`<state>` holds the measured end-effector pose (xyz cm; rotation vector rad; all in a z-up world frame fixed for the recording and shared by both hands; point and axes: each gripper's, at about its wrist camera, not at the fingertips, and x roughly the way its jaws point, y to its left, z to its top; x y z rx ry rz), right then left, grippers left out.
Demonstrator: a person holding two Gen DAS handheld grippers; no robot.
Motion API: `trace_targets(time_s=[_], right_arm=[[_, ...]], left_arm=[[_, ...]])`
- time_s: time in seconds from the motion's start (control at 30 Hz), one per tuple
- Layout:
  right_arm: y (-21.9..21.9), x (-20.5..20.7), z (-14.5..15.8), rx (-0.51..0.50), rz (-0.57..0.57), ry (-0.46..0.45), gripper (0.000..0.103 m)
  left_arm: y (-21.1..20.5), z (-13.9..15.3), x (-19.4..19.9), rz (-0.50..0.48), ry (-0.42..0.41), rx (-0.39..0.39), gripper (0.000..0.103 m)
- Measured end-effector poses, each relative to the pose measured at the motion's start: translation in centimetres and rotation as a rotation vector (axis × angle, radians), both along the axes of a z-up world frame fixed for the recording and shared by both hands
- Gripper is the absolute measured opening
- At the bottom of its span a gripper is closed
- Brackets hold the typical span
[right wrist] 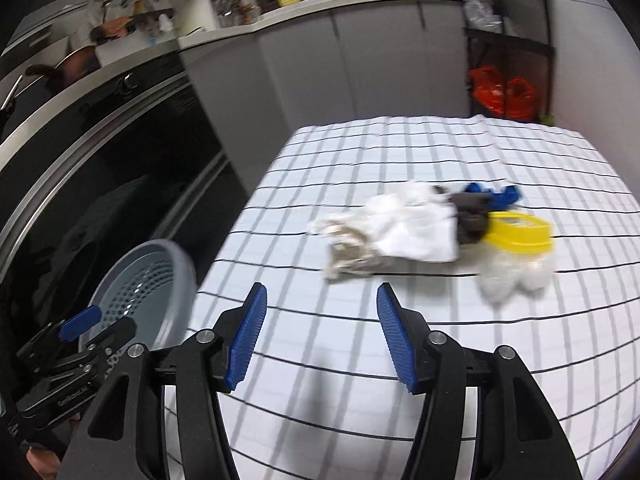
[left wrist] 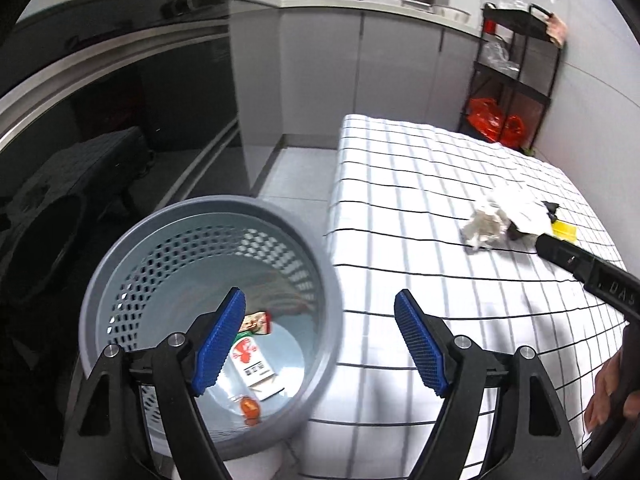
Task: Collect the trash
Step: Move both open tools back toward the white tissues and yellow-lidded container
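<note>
Here, the left gripper (left wrist: pixel 320 336) hangs above the rim of a grey perforated wastebasket (left wrist: pixel 120 280) beside the table, its 2 blue pads spread wide and holding nothing; a red-and-white wrapper (left wrist: pixel 252 360) and an orange scrap (left wrist: pixel 249 407) lie on the basket's floor; the right gripper (right wrist: pixel 322 334) hovers over the checked tablecloth (right wrist: pixel 360 380), jaws parted and empty; further across the table sit a crumpled white tissue (right wrist: pixel 404 232), a yellow lid (right wrist: pixel 520 232) and something blue (right wrist: pixel 494 194), all blurred.
</note>
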<state>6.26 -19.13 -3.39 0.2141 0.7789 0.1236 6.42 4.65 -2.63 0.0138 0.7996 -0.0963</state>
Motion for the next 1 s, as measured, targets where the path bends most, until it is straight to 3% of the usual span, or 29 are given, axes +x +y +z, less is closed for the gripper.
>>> trace_targets(time_s=[0.53,1.0], right_arm=[[-11.7,-0.4,-0.5,-0.068,-0.216,-0.004,0.064],[-15.3,2.8,-1.8,-0.008,-0.196,0.049,0.078]], left_arm=[[-8.6,-0.5,1.4,-0.131,-0.005,-0.026,0.077],[-15.9,1.2,5.9,-0.204,-0.039,-0.015,0.08]])
